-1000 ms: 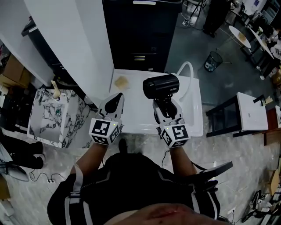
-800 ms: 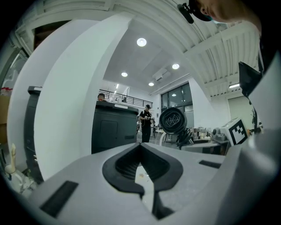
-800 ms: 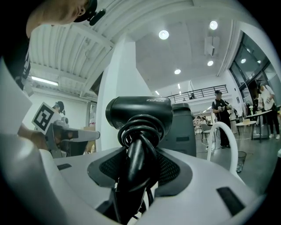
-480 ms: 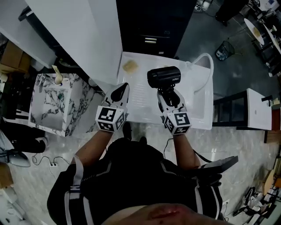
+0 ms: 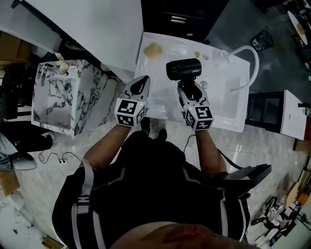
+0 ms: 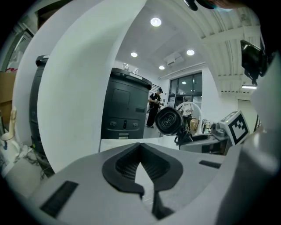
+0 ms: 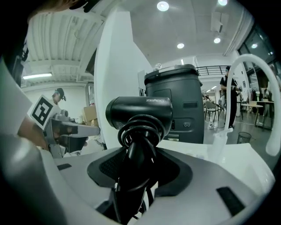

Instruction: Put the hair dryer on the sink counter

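Nearest the head camera is the person's dark-clad torso, both forearms reaching forward. Each arm ends in a marker cube, the left cube (image 5: 130,111) and the right cube (image 5: 199,118), at the front edge of the white sink counter (image 5: 160,104).

The left gripper (image 5: 141,83) hangs over the counter's left end. In its own view its jaws (image 6: 140,147) stand closed, tips meeting, with nothing between them.

The right gripper (image 5: 188,90) is clamped on the handle of the black hair dryer (image 5: 183,69), and the right gripper view shows the pads (image 7: 169,169) pressing either side of that handle, which has the cord coiled round it (several dark loops just below the barrel). The dryer's barrel (image 7: 139,112) sits crosswise above the jaws. It is held over the middle of the counter, just left of the basin (image 5: 226,97); whether it touches the surface cannot be told. From the left gripper view the dryer (image 6: 169,121) shows its round end.

Farther along the counter lies a yellowish pad (image 5: 153,49), and a white arched faucet (image 5: 245,56) rises at the basin's far side. Left of the counter stands a marble-patterned unit (image 5: 53,102). Behind the counter are a white panel (image 5: 97,24) and a black cabinet (image 5: 180,14), with a waste basket (image 5: 262,40) on the floor beyond.
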A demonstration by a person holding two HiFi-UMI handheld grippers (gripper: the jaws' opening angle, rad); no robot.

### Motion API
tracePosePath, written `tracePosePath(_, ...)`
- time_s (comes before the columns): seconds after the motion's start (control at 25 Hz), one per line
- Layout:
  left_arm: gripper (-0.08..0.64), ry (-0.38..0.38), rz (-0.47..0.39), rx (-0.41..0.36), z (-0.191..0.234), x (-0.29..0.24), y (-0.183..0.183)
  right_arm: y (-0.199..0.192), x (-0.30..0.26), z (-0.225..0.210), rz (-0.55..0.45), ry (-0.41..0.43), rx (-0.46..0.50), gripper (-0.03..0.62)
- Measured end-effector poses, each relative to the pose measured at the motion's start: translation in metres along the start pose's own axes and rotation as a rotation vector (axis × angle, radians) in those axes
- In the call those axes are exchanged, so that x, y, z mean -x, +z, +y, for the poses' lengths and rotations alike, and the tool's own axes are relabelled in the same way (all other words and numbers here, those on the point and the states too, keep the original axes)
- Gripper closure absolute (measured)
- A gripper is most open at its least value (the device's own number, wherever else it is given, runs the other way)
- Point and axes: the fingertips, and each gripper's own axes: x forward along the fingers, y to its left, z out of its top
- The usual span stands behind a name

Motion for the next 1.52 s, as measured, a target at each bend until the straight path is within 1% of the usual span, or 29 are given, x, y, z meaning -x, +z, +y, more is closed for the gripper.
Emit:
tracePosePath(0.32,0.554,-0.009,0.069,-0.01,0.014,-0.015,-0.037,-0.042,-0.039,0.007,0.133,0.016,-0.011,0.382)
tracePosePath(0.52,0.554,-0.003,0.1,0.002,0.023,-0.018,-0.05,-0.065,-0.057,0.002,0.231,0.002,-0.024,0.382)
tracePosePath(0.84,0.554,-0.002,0.134,0.009,0.031,-0.018,-0.066,-0.101,-0.079,-0.001,0.353,0.0,-0.037,0.382)
tracePosePath(1.12,0.554,-0.011,0.148,0.0,0.031,-0.021,-0.072,-0.121,-0.092,-0.001,0.427,-0.007,-0.07,0.382)
tracePosePath(1.52,0.554,-0.01,0.18,0.001,0.03,-0.019,-0.085,-0.144,-0.106,0.006,0.512,0.026,-0.108,0.382)
